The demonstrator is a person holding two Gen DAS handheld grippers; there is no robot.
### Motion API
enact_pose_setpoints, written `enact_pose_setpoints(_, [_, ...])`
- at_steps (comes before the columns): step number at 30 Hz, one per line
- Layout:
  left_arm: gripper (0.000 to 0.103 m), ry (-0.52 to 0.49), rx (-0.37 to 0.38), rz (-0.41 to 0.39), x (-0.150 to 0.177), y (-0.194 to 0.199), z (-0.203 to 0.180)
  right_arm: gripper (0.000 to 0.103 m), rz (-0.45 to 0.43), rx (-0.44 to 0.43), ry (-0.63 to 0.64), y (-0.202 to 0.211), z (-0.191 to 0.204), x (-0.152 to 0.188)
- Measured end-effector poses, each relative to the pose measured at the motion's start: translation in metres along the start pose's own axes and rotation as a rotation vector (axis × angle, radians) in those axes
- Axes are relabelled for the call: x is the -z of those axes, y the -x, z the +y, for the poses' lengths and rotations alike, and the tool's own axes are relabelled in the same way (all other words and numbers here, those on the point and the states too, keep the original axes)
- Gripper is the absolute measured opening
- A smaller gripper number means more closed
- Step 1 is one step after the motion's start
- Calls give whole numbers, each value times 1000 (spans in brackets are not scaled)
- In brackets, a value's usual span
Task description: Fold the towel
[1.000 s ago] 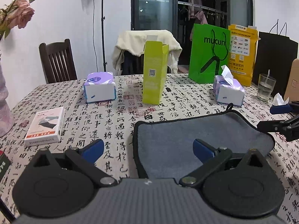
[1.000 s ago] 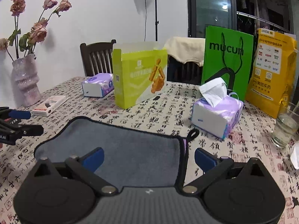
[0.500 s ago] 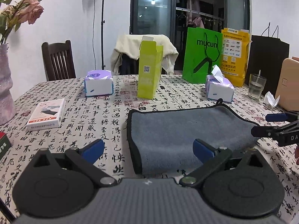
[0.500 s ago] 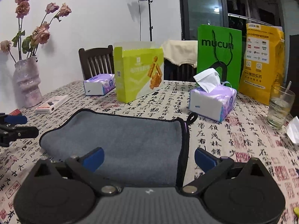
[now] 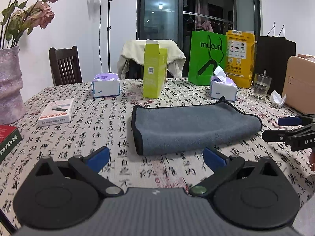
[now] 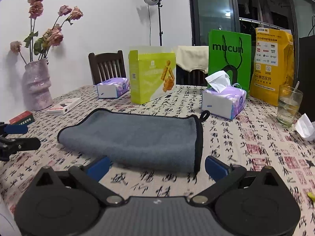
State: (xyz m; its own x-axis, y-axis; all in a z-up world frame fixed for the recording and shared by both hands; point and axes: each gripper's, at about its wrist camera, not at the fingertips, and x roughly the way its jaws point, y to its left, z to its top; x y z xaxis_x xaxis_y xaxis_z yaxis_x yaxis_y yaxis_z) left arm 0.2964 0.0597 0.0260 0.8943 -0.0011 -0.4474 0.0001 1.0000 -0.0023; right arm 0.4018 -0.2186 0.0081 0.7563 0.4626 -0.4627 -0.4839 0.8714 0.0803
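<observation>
A grey towel [image 5: 193, 125] with black trim lies folded flat on the calligraphy-print tablecloth; it also shows in the right wrist view [image 6: 135, 137], with its hanging loop at the far right corner. My left gripper [image 5: 155, 157] is open and empty, just short of the towel's near left edge. My right gripper [image 6: 156, 165] is open and empty, just short of the towel's near right edge. Each gripper shows at the side of the other's view, clear of the towel.
Behind the towel stand a lime-green box [image 5: 153, 72], two tissue packs [image 5: 106, 84] [image 6: 224, 100], a green bag [image 6: 229, 59], a yellow bag [image 6: 272, 64] and a glass [image 6: 288, 106]. A vase [image 6: 36, 86] and small boxes [image 5: 56, 112] sit left.
Both grippers have drawn back towards me and lowered, off the towel. The towel, under the fingers before, now lies ahead of them, folded and still.
</observation>
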Motion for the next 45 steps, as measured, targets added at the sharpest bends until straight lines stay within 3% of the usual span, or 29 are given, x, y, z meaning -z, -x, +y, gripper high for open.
enact_pose_setpoints(20, [103,24,-18,-28,49,66,-10,103,-48,-30,25,62,35,37])
enact_pose_setpoints(30, [103,60,-45,-67,69,95,-5,103,-84,-46,59,99,52,51])
enact_pose_setpoints(45, [103,22,-71,-158,101,158,-27,103,-126,-49,94,145,73,93])
